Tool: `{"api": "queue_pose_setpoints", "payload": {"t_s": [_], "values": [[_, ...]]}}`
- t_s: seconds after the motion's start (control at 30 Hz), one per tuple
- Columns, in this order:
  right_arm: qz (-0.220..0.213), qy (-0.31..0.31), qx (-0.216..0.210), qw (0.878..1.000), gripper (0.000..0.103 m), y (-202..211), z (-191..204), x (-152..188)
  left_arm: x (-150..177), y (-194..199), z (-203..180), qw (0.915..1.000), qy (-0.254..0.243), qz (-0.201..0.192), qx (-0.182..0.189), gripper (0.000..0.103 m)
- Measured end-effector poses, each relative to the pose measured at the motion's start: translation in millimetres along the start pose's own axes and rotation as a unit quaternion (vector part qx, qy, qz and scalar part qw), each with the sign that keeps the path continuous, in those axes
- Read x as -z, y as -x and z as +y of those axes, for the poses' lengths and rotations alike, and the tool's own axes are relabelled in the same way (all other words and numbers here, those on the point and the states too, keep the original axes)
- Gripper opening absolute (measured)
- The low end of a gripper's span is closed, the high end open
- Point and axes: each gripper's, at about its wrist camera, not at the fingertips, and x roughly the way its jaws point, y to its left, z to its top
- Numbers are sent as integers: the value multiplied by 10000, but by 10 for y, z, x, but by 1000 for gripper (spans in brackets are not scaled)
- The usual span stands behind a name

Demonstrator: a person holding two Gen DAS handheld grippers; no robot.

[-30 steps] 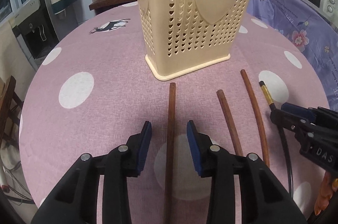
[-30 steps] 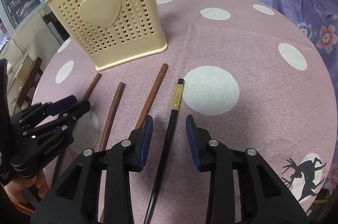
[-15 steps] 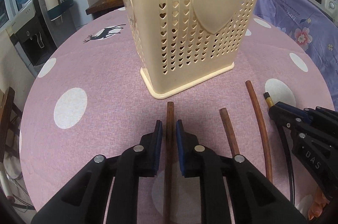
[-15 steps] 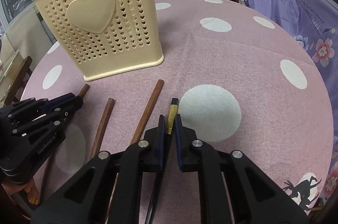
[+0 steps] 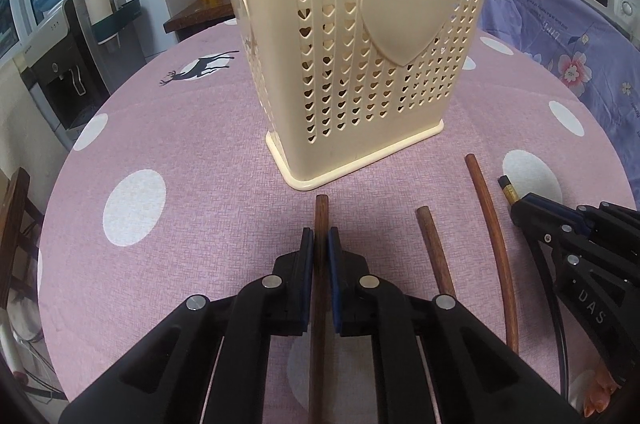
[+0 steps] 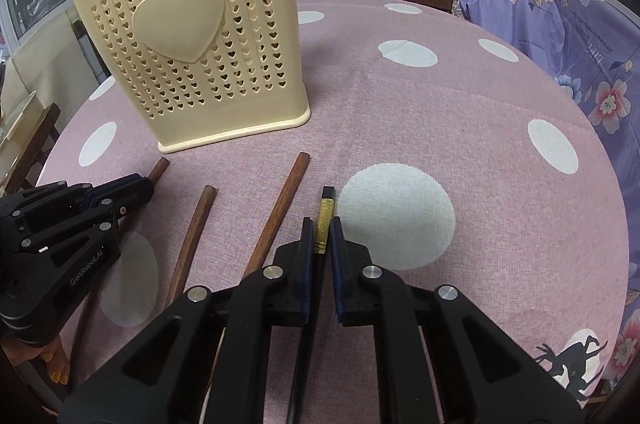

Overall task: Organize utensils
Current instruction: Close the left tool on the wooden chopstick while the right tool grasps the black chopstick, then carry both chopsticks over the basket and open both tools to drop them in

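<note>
Left gripper (image 5: 321,252) angled down at lower centre, closing on brown chopstick (image 5: 320,288); right gripper (image 6: 321,238) clamped on black chopstick (image 6: 325,220) (gold band); holder (image 5: 360,56) upper centre, lettered "JIANHAO"

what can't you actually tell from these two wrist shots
- Inside of the cream basket: both views see only its outer walls, and the rim is cut off by the top edge in the left wrist view.
- Near ends of the brown chopstick and the black chopstick: hidden under the left claw and right claw.
- Person: only fingertips show at the frame edge.
</note>
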Motion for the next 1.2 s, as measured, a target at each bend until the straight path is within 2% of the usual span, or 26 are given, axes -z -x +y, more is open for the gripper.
{"api": "queue_pose_setpoints", "payload": {"t_s": [0.2, 0.43, 0.67, 0.93, 1.03, 1.2], "values": [[-132, -145, -183, 9996, 8, 83, -68, 13, 3, 22, 62, 9997, 191, -19, 147, 8], [-386, -348, -627, 9967, 8, 321, -205, -6, 27, 278, 130, 9973, 456, -263, 509, 8], [-854, -347, -962, 9911, 8, 799, -294, -74, -55, 834, 231, 9909, 658, -892, 768, 8], [-1579, -195, -1150, 9805, 8, 1484, -349, -174, -132, 1433, 368, 9797, 791, -1654, 816, 8], [-1796, -95, -1152, 9769, 8, 1677, -340, -208, -162, 1550, 375, 9770, 787, -1828, 765, 8], [-1868, 23, -1132, 9758, 8, 1773, -302, -246, -202, 1608, 374, 9756, 770, -1927, 720, 8]]}}
